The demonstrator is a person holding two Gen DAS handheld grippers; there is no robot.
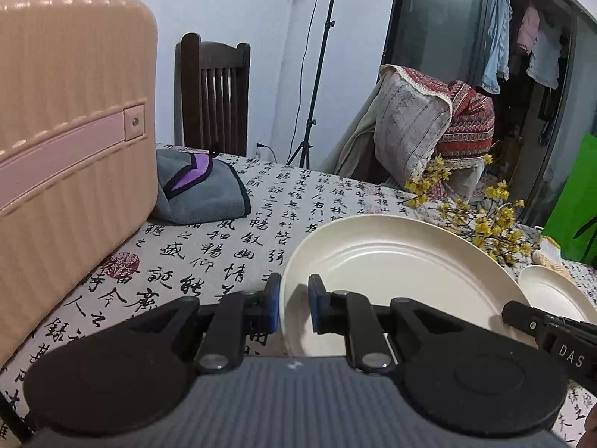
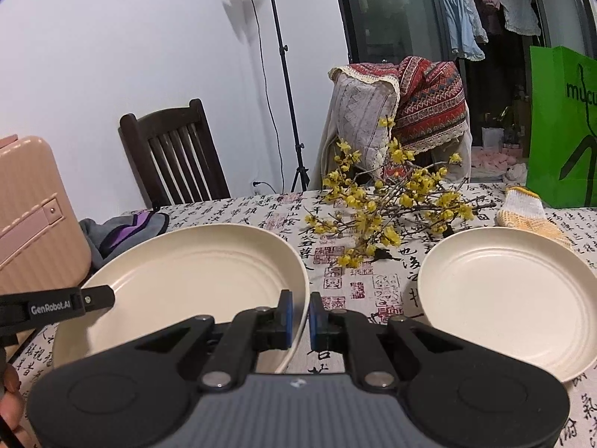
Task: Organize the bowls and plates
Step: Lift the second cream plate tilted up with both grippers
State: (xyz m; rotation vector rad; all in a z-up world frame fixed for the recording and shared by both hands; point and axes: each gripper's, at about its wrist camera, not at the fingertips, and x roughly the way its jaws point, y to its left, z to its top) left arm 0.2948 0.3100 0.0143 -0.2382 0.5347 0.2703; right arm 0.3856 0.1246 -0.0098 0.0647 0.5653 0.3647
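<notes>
Here both tools clamp one cream plate (image 2: 194,272) by opposite rims: the left tool (image 1: 294,304) on its left rim, the right tool (image 2: 300,317) on its right rim. A second plate (image 2: 511,298) rests on the table (image 2: 358,287) toward the right edge, near yellow flowers (image 2: 388,209).

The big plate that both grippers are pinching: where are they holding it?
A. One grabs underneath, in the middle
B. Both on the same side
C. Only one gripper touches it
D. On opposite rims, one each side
D: the left gripper clamps the big plate at its left rim, while the right gripper clamps the same plate at its right rim.
</notes>
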